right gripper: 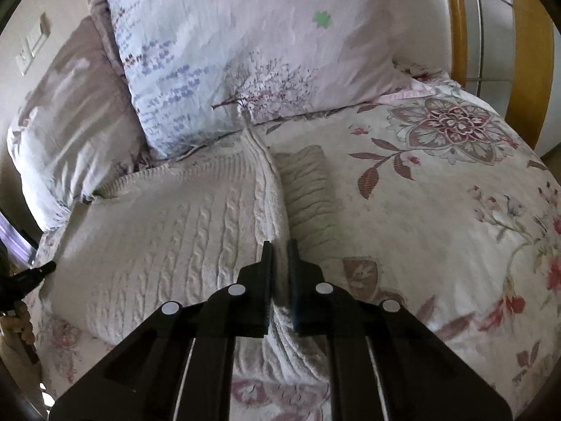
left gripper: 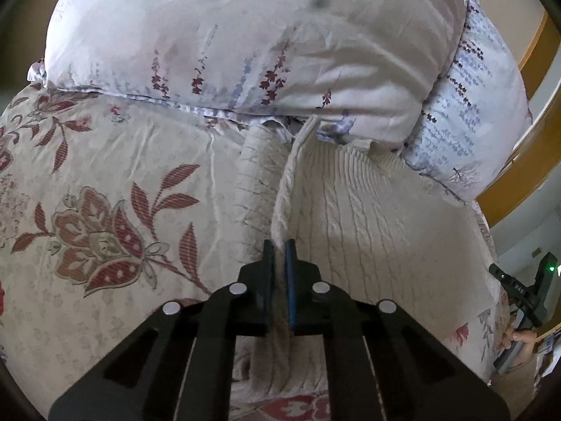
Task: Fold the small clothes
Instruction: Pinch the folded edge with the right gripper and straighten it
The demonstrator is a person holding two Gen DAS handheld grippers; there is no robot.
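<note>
A cream cable-knit sweater (left gripper: 368, 217) lies on the flowered bedspread (left gripper: 105, 175), its far end against the pillows. My left gripper (left gripper: 279, 245) is shut on a raised fold along the sweater's edge. In the right wrist view the sweater (right gripper: 175, 238) spreads to the left, with a ribbed sleeve (right gripper: 308, 189) lying to the right of the fold. My right gripper (right gripper: 279, 245) is shut on the same kind of raised ridge of knit. The other gripper shows at the right edge of the left wrist view (left gripper: 526, 298) and at the left edge of the right wrist view (right gripper: 28, 277).
Two pale flowered pillows (left gripper: 228, 35) (right gripper: 245, 52) lie at the head of the bed, the sweater's end touching them. A wooden bed frame (left gripper: 519, 175) (right gripper: 459, 17) curves behind. A wall socket plate (right gripper: 31, 49) sits at far left.
</note>
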